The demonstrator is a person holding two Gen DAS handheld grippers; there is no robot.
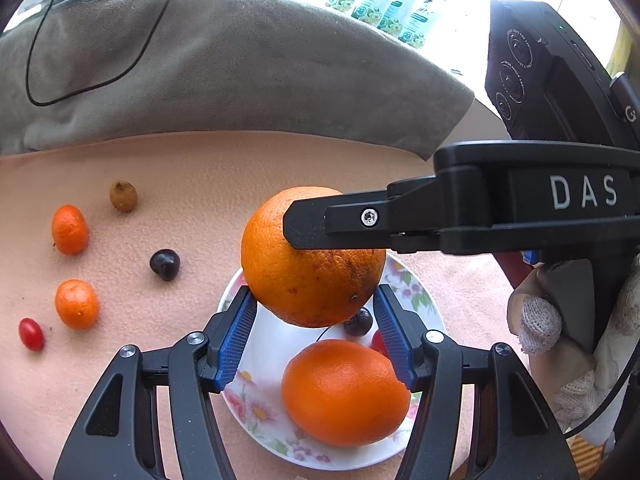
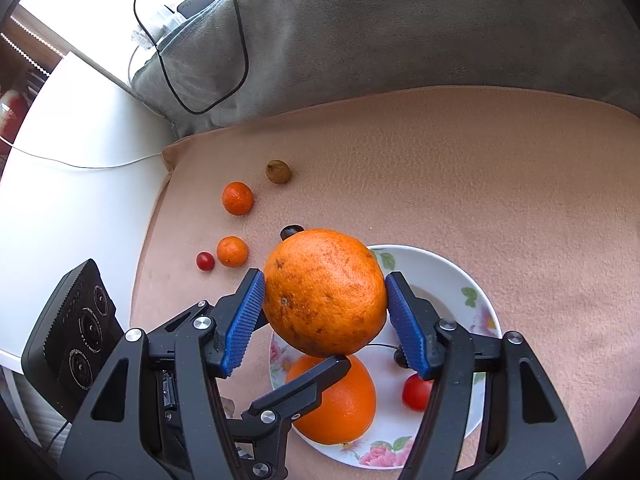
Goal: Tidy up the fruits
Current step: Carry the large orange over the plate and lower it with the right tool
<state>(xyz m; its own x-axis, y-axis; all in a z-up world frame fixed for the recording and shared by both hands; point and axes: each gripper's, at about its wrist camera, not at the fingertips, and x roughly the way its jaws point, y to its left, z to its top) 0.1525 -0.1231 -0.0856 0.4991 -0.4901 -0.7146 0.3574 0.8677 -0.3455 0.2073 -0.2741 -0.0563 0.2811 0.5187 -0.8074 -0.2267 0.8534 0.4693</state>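
Peach cloth (image 2: 460, 168) underneath; both hand-held grippers, left (image 1: 316, 336) and right (image 2: 325, 320), pinch one large orange (image 2: 324, 292) above the floral plate (image 2: 452, 276), ready for lowering beside the other orange (image 2: 340, 404).

Peach cloth (image 2: 440, 168) bears plate (image 2: 460, 276), perhaps 6 fruits.

Both wrist views are bright, lit by daylight. In the left view the white surface (image 1: 460, 12) beyond the grey cloth (image 1: 200, 72), far ahead of the claw, is blown out to near white. In the right view the white tabletop (image 2: 80, 184), ahead and to the left of the claw, is overexposed the same way. Soft glare sits on top of the held orange (image 2: 324, 292); the plate (image 2: 472, 280) beneath it carries a soft shadow. Focus is sharp at centre. Fisheye bending curves the mat edge (image 1: 200, 138), and dark vignetting fills the corners.
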